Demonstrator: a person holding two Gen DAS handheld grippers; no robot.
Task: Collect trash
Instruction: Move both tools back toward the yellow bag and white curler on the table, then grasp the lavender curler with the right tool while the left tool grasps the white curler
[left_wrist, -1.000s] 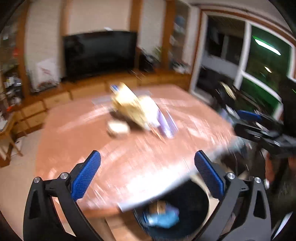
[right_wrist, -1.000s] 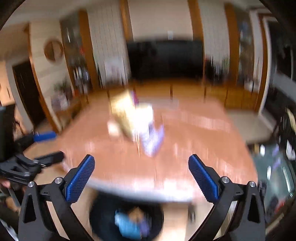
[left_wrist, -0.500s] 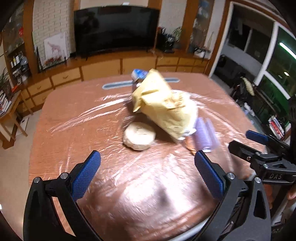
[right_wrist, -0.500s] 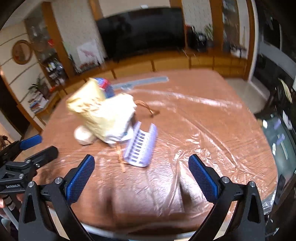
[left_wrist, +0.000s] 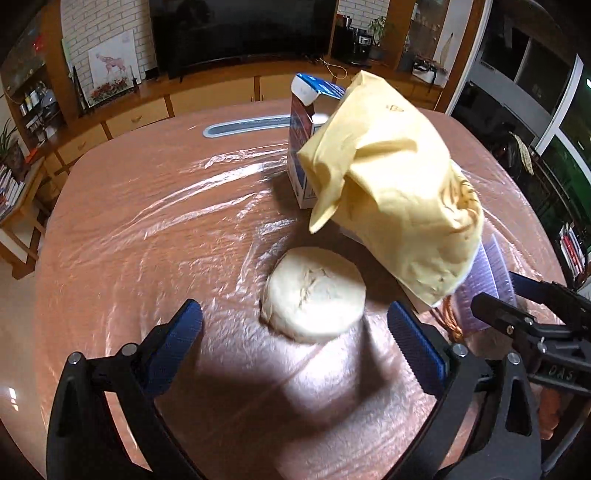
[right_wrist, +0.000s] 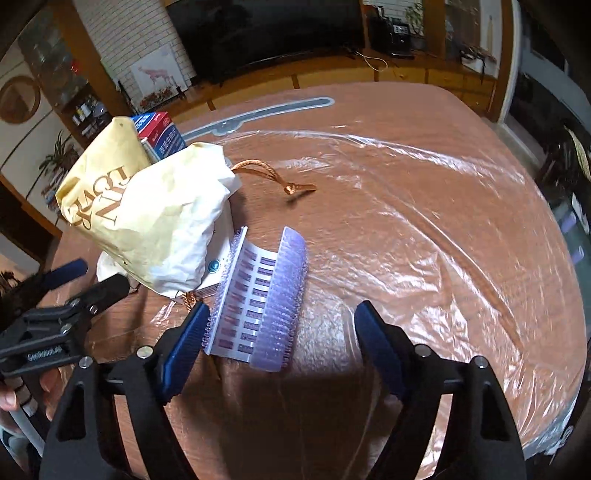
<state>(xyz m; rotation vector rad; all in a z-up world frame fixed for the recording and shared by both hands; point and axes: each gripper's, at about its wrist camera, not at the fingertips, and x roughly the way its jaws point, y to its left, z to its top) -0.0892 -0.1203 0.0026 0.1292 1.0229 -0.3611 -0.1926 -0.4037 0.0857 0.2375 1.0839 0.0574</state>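
Blue pads on both, and both spread wide with nothing between them. The left hand-held gripper (left_wrist: 293, 341) hovers low over the table (left_wrist: 147, 221), which is wrapped in clear plastic film (right_wrist: 424, 221), and a crumpled white paper wad (left_wrist: 314, 293) sits just past its fingertips, pretty much centred in the gap. The right hand-held gripper (right_wrist: 279, 338) has a purple plastic tray (right_wrist: 258, 302) of little ribbed slots right at its left pad (right_wrist: 186, 341), touching or nearly so, can't quite tell. Behind both sits a yellow paper bag (right_wrist: 147, 221) with gold lettering and a copper cord handle (right_wrist: 273, 177); can't see what's inside it. A blue and white carton (left_wrist: 306, 140) stands upright just behind the bag, against it.
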